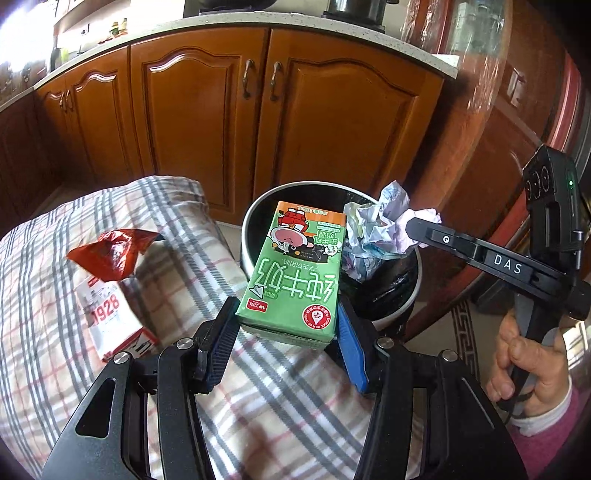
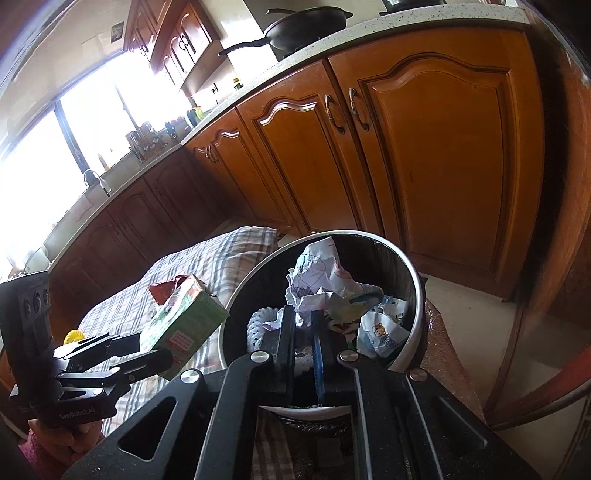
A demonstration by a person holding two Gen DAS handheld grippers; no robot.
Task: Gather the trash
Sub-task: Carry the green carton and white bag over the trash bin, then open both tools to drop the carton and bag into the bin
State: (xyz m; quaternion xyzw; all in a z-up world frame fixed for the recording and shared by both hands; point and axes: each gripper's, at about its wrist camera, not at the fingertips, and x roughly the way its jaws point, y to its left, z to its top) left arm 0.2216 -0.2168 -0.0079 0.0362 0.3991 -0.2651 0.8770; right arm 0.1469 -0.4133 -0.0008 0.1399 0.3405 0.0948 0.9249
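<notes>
My left gripper (image 1: 286, 325) is shut on a green milk carton (image 1: 295, 273) and holds it at the near rim of the round trash bin (image 1: 255, 206). The carton also shows in the right wrist view (image 2: 184, 317), left of the bin (image 2: 413, 280). My right gripper (image 2: 304, 317) is shut on a crumpled white paper ball (image 2: 325, 280) and holds it over the bin's opening. In the left wrist view the paper ball (image 1: 380, 225) hangs at the right gripper's tip (image 1: 412, 227). A red wrapper (image 1: 110, 253) and a white 1928 box (image 1: 110, 321) lie on the plaid cloth (image 1: 48, 266).
Brown kitchen cabinets (image 1: 240, 122) stand behind the bin under a pale countertop (image 1: 229, 26). More paper and a white woven item (image 2: 260, 325) lie inside the bin. A dark red curved furniture edge (image 1: 517, 110) is on the right. A yellow object (image 2: 74, 336) sits on the cloth.
</notes>
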